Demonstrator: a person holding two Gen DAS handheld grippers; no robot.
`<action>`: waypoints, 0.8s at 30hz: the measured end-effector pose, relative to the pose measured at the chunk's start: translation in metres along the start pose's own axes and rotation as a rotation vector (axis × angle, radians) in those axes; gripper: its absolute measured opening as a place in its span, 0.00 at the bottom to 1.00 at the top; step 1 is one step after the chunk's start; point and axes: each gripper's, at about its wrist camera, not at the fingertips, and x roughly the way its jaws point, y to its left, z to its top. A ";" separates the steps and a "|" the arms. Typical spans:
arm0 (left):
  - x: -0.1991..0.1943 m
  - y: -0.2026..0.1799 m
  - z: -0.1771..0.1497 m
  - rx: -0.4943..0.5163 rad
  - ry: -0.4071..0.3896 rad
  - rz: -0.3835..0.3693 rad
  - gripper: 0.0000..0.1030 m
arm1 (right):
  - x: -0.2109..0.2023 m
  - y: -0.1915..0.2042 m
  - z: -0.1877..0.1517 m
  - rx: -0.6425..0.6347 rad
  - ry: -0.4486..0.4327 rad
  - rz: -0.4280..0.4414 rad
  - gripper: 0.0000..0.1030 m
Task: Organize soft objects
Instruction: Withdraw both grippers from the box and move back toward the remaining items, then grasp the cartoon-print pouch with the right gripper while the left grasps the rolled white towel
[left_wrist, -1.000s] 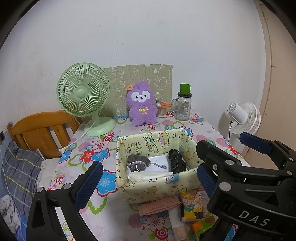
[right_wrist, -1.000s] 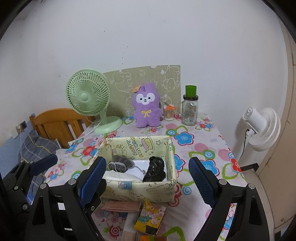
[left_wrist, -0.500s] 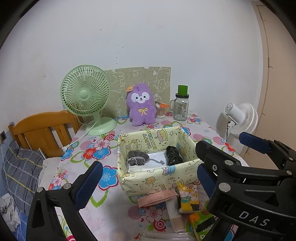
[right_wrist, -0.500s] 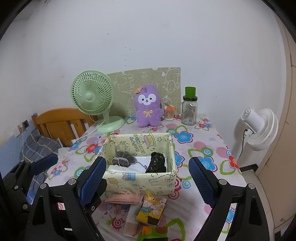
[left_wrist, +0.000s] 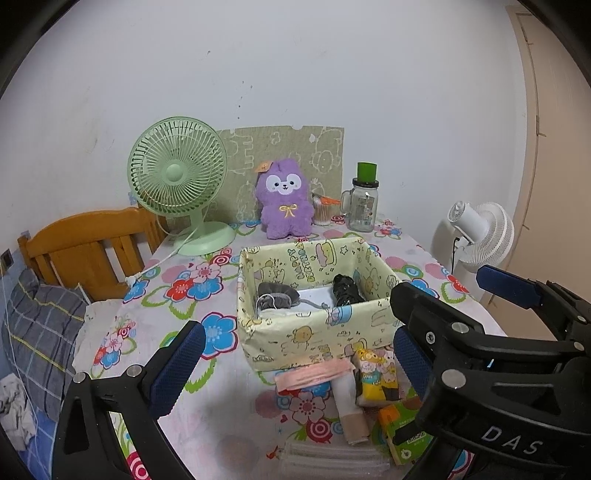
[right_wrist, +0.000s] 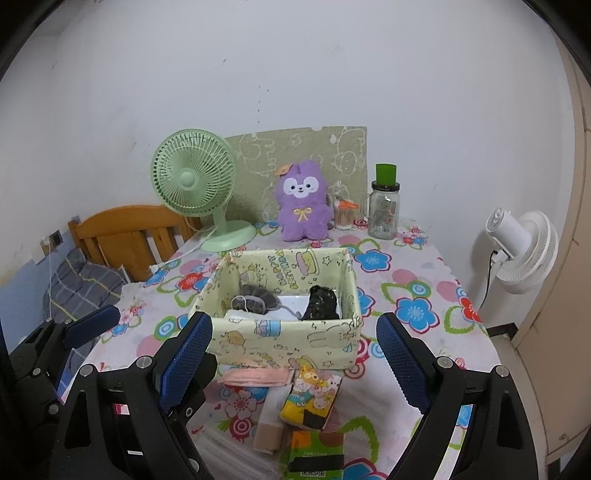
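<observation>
A pale yellow patterned fabric box (left_wrist: 306, 336) (right_wrist: 280, 345) stands mid-table and holds a grey bundle (left_wrist: 277, 299) (right_wrist: 258, 301), a black bundle (left_wrist: 343, 290) (right_wrist: 321, 304) and something white. In front of the box lie a pink folded cloth (left_wrist: 314, 374) (right_wrist: 255, 376), a yellow cartoon-print piece (left_wrist: 376, 376) (right_wrist: 310, 397), a beige roll (left_wrist: 349, 410) (right_wrist: 269, 421) and a green packet (left_wrist: 402, 424) (right_wrist: 314, 450). My left gripper (left_wrist: 295, 365) hangs open above the table's near edge, empty. My right gripper (right_wrist: 295, 362) is open and empty too, over the front items.
A purple plush toy (left_wrist: 284, 203) (right_wrist: 303, 201), a green desk fan (left_wrist: 181, 181) (right_wrist: 199, 184), a glass jar with a green lid (left_wrist: 364, 203) (right_wrist: 384, 206) and a cotton-swab cup (right_wrist: 343, 214) line the back. A wooden headboard (left_wrist: 85, 247) is left, a white fan (left_wrist: 480, 236) (right_wrist: 524, 247) right.
Both grippers have drawn back from the box, which now looks farther away. More of the items in front of it have come into view. Both stay open.
</observation>
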 end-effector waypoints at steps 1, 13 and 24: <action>0.001 0.000 -0.001 0.001 0.004 0.001 1.00 | 0.001 0.001 -0.003 0.002 0.004 0.001 0.90; 0.019 0.005 -0.024 -0.018 0.058 0.003 1.00 | 0.017 0.002 -0.025 0.000 0.061 -0.006 0.90; 0.044 0.007 -0.040 -0.030 0.119 -0.003 1.00 | 0.043 -0.001 -0.042 0.006 0.125 -0.002 0.90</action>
